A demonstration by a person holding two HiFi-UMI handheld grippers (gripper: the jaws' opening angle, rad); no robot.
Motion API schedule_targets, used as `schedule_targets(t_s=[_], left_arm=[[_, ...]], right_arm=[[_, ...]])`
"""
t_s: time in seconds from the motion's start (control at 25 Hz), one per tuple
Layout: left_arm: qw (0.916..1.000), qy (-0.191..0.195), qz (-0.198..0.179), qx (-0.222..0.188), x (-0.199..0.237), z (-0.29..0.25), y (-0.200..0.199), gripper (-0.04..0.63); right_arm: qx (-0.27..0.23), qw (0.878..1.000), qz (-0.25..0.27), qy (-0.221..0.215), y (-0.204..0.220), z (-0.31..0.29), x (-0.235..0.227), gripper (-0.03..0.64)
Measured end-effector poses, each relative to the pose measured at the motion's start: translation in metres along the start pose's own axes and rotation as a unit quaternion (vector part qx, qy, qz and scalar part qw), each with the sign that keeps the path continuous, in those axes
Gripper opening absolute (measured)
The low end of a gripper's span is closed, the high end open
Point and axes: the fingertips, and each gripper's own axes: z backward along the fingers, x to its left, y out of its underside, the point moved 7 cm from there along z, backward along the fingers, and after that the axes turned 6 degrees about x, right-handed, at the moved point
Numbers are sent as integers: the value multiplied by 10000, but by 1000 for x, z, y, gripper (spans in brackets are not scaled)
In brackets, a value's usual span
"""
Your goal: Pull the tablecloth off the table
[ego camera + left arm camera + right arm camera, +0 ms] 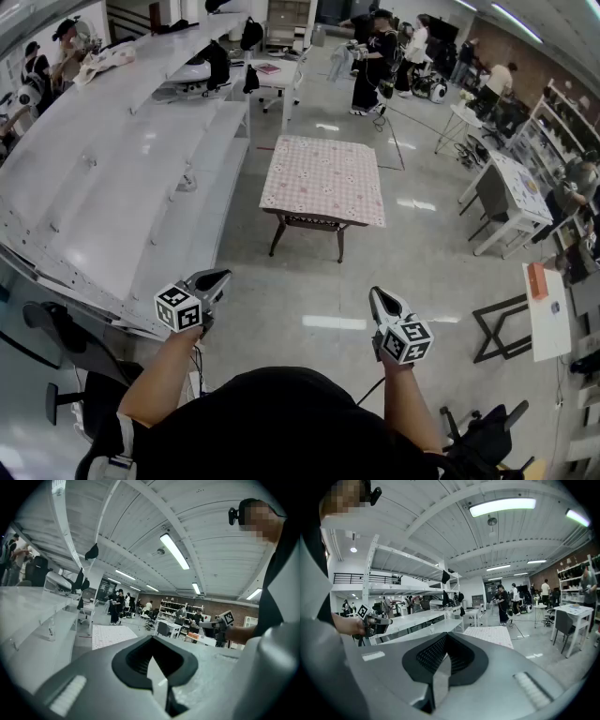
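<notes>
The tablecloth (324, 178), pale pink with a small pattern, is spread flat over a small dark-legged worktop (278, 233) that stands alone on the floor (281, 300). It lies straight ahead of the person and well apart from both grippers, with a bare stretch of floor between.

The left gripper (223, 276) and the right gripper (377, 296) are held low and side by side, both aimed roughly at the cloth. In each gripper view the fingers are seen pressed together with nothing between them.

The cloth sits between the two lines of aim. It is seen a little left of centre in the left gripper view and a little right of centre in the right gripper view.

Its near hem hangs crosswise, facing the person. The right gripper is judged slightly nearer to it, though hardly enough to matter. The whole gap must be closed and the fingers spread before the hem can be taken.
</notes>
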Motion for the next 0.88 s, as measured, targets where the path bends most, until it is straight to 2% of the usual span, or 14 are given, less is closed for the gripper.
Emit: schedule_targets(t_s=[0.36, 0.88], left_arm=[[10000, 38, 11, 4, 14, 27, -1, 0], [9997, 194, -162, 21, 19, 27, -12, 0]], right_arm=[[-3, 9997, -69, 220, -5, -2, 29, 31], [-107, 9988, -51, 466, -16, -4, 47, 32]])
